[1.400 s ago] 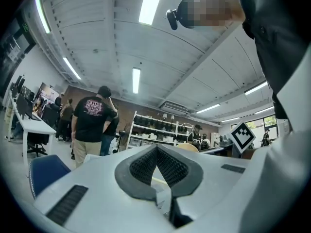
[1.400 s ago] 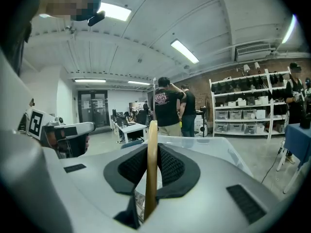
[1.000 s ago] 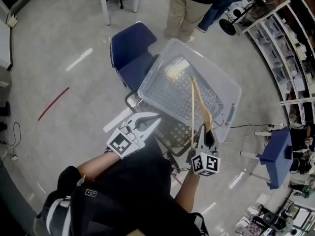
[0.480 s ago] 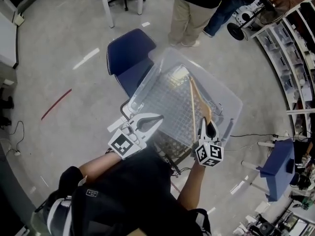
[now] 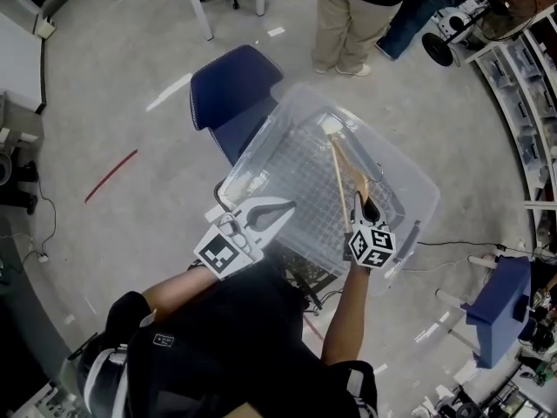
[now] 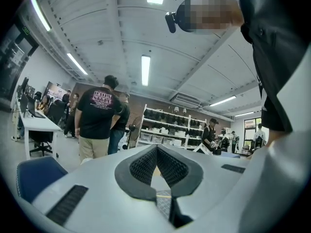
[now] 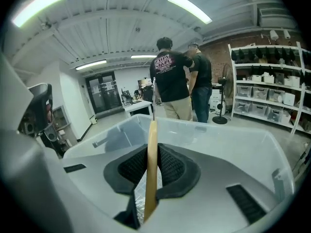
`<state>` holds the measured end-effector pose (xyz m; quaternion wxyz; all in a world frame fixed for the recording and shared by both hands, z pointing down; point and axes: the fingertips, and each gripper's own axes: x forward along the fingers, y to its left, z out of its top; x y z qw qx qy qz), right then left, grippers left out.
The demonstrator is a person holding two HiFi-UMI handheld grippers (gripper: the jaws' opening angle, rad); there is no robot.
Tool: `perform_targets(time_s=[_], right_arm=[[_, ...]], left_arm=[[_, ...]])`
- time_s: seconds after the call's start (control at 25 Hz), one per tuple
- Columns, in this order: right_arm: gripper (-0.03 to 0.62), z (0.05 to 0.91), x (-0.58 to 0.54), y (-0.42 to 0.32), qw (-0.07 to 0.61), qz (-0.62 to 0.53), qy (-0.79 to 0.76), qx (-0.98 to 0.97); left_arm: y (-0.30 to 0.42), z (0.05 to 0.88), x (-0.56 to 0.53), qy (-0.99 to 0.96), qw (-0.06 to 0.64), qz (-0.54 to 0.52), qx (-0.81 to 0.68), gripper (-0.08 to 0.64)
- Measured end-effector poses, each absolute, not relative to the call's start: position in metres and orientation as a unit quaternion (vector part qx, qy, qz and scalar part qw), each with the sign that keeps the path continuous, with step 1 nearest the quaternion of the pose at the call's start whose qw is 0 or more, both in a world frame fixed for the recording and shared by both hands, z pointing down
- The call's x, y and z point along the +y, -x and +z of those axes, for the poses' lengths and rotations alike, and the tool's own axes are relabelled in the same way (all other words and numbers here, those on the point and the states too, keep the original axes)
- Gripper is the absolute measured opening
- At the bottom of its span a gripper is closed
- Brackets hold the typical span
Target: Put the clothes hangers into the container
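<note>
A clear plastic container (image 5: 409, 185) with a gridded floor sits below me, and its wall (image 7: 221, 135) fills the right gripper view. My right gripper (image 5: 359, 211) hangs over its near right rim, shut on a wooden clothes hanger (image 5: 346, 174) that reaches forward over the inside of the bin. Seen from the right gripper (image 7: 152, 155), the hanger (image 7: 151, 144) stands edge-on between the dark pads, its metal hook at the far end. My left gripper (image 5: 284, 210) hovers by the container's near left corner. Its pads (image 6: 146, 164) meet at the tips with nothing between them.
A blue chair (image 5: 233, 85) stands just beyond the container's left side, also low left in the left gripper view as the chair (image 6: 36, 176). Two people (image 5: 348, 16) stand past the far rim. Shelving (image 5: 522, 85) lines the right, a blue stool (image 5: 500, 307) stands near right, and a wire rack (image 5: 305, 277) lies under the container's near edge.
My right gripper has carried the hanger a little forward, from outside the near rim to over it. The left gripper has barely moved.
</note>
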<state>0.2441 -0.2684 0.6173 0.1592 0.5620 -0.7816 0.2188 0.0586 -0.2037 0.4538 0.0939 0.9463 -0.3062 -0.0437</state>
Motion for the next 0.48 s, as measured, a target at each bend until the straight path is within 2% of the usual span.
perform_targets(time_s=[0.48], right_arm=[[0.071,0.725,-0.298,-0.244,0.168,0.293,-0.536,-0.774]], left_arm=[[-0.071,0.477,-0.217,-0.943,0.113,-0.024,-0.312,0.025]])
